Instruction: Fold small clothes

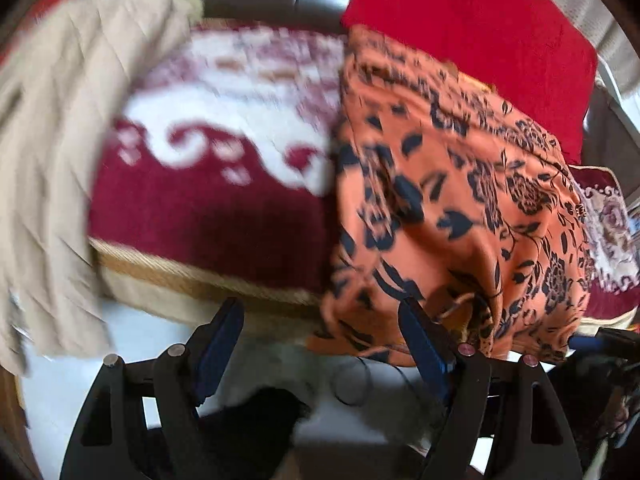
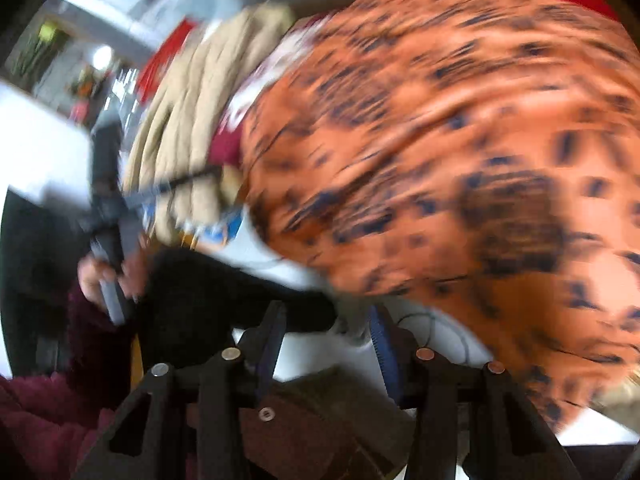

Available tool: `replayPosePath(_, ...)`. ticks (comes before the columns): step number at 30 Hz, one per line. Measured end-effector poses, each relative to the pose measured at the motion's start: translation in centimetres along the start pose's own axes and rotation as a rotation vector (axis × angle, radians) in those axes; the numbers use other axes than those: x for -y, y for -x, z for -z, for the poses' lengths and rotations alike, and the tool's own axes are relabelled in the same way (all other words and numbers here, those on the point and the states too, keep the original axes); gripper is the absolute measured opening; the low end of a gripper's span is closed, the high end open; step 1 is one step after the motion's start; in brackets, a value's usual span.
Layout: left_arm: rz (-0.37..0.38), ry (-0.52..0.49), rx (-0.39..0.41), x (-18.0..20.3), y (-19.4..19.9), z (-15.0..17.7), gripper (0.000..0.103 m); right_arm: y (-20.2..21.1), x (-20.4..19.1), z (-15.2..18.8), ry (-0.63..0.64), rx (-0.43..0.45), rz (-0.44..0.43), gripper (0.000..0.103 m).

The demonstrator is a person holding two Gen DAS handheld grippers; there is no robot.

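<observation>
An orange garment with a dark floral print (image 1: 452, 208) lies draped over the front edge of a maroon and white patterned cushion (image 1: 224, 152). Its lower hem hangs just beyond my left gripper (image 1: 320, 312), which is open and empty, the right finger (image 1: 420, 332) close to the hem. In the right wrist view the same orange garment (image 2: 440, 152) fills the upper right, blurred by motion. My right gripper (image 2: 324, 328) is open and empty below its hanging edge. A beige garment (image 1: 68, 152) hangs at the left and shows in the right wrist view (image 2: 192, 128).
A red cushion (image 1: 480, 40) stands behind the orange garment. A white floor (image 1: 140, 344) lies below the cushion edge. In the right wrist view the person's other hand holds the left gripper's handle (image 2: 108, 272) at the left, above dark clothing.
</observation>
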State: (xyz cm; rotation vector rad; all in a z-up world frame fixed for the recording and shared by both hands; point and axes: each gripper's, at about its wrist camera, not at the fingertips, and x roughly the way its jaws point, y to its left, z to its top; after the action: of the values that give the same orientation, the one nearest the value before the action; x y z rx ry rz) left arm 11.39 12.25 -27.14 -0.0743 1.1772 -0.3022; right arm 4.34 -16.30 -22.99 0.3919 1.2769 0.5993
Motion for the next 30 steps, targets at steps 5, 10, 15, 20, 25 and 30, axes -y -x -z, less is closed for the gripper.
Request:
replayPosePath(5, 0.063, -0.019, -0.013, 2.2, -1.0, 0.1, 0.080, 3.5, 3.5, 0.5, -0.098, 0.111, 0.034, 0.049)
replayPosePath(10, 0.066, 0.032, -0.076, 1.7, -2.9, -0.2, 0.012, 6.1, 6.2, 1.5, -0.202, 0.201, 0.058, 0.049)
replayPosePath(15, 0.077, 0.083, -0.011, -0.3, -0.8, 0.1, 0.010, 8.7, 10.1, 2.8, -0.332, 0.254, 0.120, 0.051)
replayPosePath(20, -0.073, 0.066, -0.013, -4.4, 1.9, 0.2, 0.000, 10.3, 14.8, 5.6, -0.499, 0.263, 0.144, 0.074)
replayPosePath(25, -0.153, 0.138, -0.028, -9.7, 4.0, 0.8, 0.000, 8.1, 17.2, 6.8, -0.571, 0.210, 0.128, 0.074)
replayPosePath(30, -0.016, 0.114, -0.026, -7.4, 4.2, 0.1, 0.080, 4.4, 17.2, 6.0, -0.559, 0.137, 0.126, 0.074)
